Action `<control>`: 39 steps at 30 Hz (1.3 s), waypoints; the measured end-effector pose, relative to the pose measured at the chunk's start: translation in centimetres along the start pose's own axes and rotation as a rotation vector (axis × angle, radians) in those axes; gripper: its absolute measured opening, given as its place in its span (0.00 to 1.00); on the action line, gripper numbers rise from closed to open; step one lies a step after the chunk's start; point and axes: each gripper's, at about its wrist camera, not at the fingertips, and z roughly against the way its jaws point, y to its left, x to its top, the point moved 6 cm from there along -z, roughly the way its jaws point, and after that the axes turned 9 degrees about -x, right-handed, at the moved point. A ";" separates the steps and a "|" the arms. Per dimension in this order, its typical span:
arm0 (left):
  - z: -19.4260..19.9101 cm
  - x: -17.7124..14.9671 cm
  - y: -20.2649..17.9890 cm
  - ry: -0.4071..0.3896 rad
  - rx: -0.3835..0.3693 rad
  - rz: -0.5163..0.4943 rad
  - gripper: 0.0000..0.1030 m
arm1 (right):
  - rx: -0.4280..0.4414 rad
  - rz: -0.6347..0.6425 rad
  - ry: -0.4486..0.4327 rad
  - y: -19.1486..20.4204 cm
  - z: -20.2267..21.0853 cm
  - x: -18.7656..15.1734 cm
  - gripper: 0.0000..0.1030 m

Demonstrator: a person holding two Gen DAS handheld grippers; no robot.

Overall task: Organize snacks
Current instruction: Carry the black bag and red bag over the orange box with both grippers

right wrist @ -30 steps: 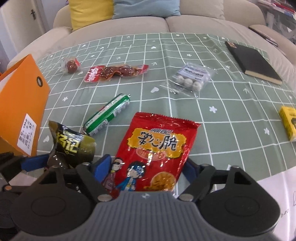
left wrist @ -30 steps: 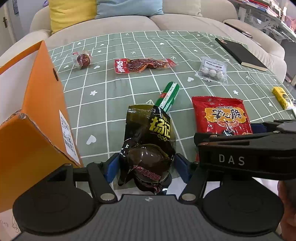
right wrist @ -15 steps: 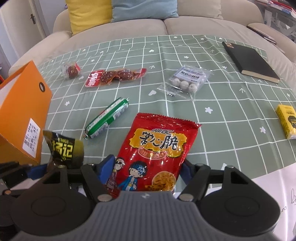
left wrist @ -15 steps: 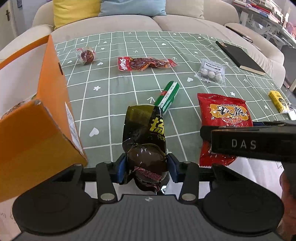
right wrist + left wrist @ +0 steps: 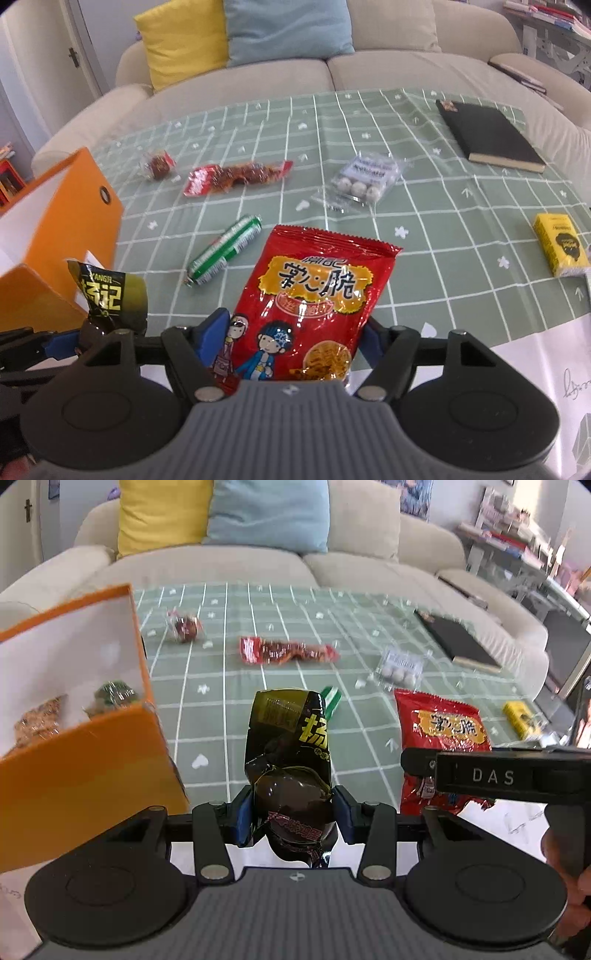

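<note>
Both two-finger grippers are seen clamped on snack packets and raised off the table. Between the blue pads of the left gripper (image 5: pixel 293 810) a dark brown glossy foil packet with yellow lettering (image 5: pixel 290 753) is pinched at its bulging lower part; a second ago the jaws stood wider around it, with gaps at either side, and they have since been closed onto it. The packet is now lifted, its top standing upright ahead of the fingers. To the left of this gripper the open orange cardboard box with a white interior (image 5: pixel 74 709) is looked into from higher than before, so that wrapped snacks on its floor are revealed.

The right gripper (image 5: pixel 291 345) is held closed on the lower end of a flat red crinkly snack bag printed with cartoon figures (image 5: pixel 314 291), at nearly the same width as before; the bag is now raised from the green checked tablecloth (image 5: pixel 424 229) and leans forward above it.

Ahead of the grippers, unmoved on the cloth, are left a green-and-white wrapped sausage stick (image 5: pixel 225 254), a long red packet of dried meat (image 5: pixel 236 177), a small clear-wrapped dark sweet (image 5: pixel 159 166) and a clear pack of white balls (image 5: pixel 364 181).
</note>
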 end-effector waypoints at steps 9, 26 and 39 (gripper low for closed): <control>4.9 2.2 0.5 -0.097 -0.047 0.064 0.49 | 0.074 -0.006 -0.085 1.1 3.6 1.5 0.68; 12.7 6.2 14.0 -0.172 0.116 0.311 0.49 | 0.358 0.245 -0.186 14.7 8.6 5.9 0.68; 10.6 6.1 21.7 0.006 0.289 0.318 0.49 | 0.408 0.456 -0.118 25.8 5.6 7.5 0.68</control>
